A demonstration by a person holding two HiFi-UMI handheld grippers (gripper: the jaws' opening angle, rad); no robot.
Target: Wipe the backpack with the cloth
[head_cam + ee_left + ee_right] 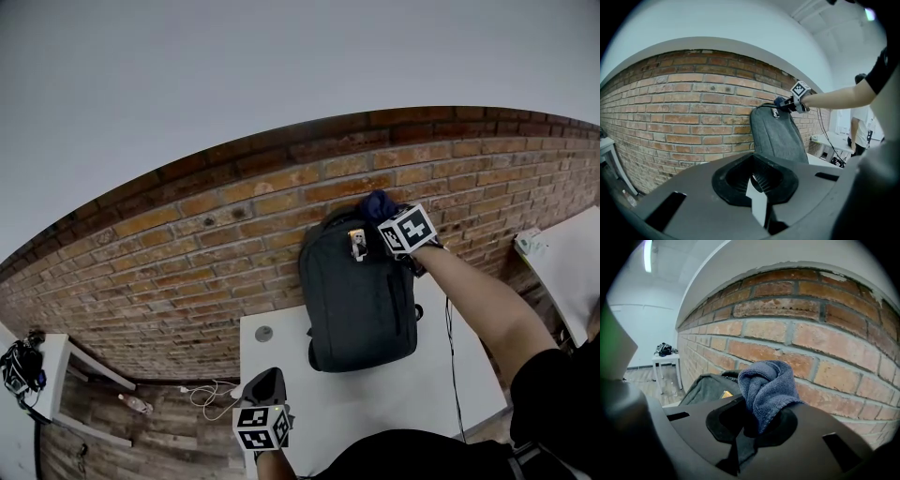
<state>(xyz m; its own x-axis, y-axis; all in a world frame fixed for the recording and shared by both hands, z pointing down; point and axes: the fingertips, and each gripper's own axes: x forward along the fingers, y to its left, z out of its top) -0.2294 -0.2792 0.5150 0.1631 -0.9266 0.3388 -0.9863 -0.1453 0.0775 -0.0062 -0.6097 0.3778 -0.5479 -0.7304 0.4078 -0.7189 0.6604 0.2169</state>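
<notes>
A dark grey backpack (361, 300) stands upright on the white table (375, 412), leaning against the brick wall. My right gripper (389, 220) is at the backpack's top edge, shut on a bunched blue cloth (377, 204). In the right gripper view the cloth (766, 387) bulges out of the right gripper (757, 420), with the backpack's top (705, 387) just below and to the left. My left gripper (265, 378) hovers near the table's front left corner, well short of the backpack (777, 138). The left gripper (757, 180) looks shut, with nothing in it.
The brick wall (234, 216) runs right behind the backpack. A second white table (572, 262) stands at the right. A small white side table (56, 375) with a black item is at the left. A bottle (134, 404) and a cable (211, 394) lie on the wooden floor.
</notes>
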